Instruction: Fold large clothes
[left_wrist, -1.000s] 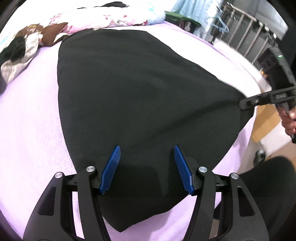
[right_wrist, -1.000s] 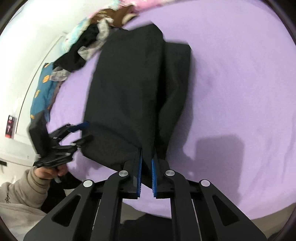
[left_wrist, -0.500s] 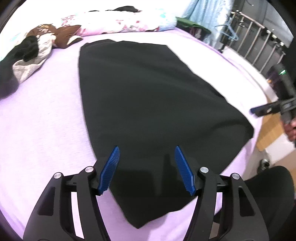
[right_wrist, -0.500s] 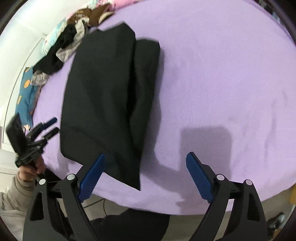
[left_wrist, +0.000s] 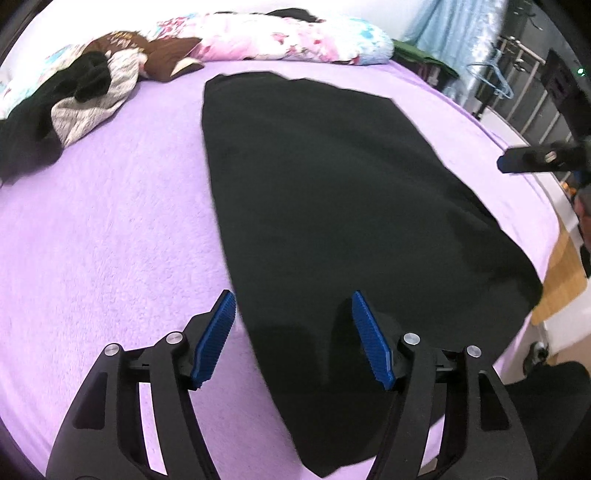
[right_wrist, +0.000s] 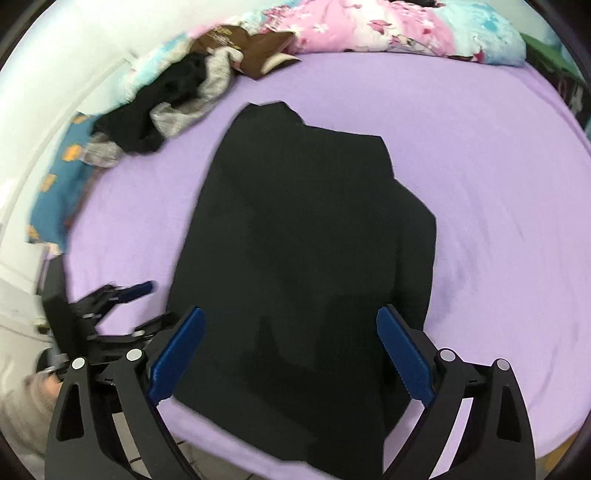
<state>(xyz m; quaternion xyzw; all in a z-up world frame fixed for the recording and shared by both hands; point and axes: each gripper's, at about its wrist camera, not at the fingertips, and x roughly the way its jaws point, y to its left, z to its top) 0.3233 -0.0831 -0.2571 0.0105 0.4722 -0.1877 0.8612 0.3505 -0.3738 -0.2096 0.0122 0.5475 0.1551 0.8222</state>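
A large black garment (left_wrist: 332, 206) lies flat and folded lengthwise on the purple bed (left_wrist: 103, 229); it also shows in the right wrist view (right_wrist: 303, 240). My left gripper (left_wrist: 291, 339) is open and empty, hovering over the garment's near left edge. My right gripper (right_wrist: 291, 365) is open and empty above the garment's near end. The right gripper shows at the right edge of the left wrist view (left_wrist: 535, 159). The left gripper shows at the lower left of the right wrist view (right_wrist: 122, 299).
A pile of loose clothes (left_wrist: 70, 96) lies at the far left of the bed, with a floral pillow (left_wrist: 288, 40) along the far side. A metal rack (left_wrist: 532, 88) with a blue hanger stands right of the bed. The bed's near edge drops to the floor (left_wrist: 565, 269).
My right gripper let go of the garment's corner and opened, then swung over the garment's near end. The garment settled flat on the bed. My left gripper drew back, staying open.
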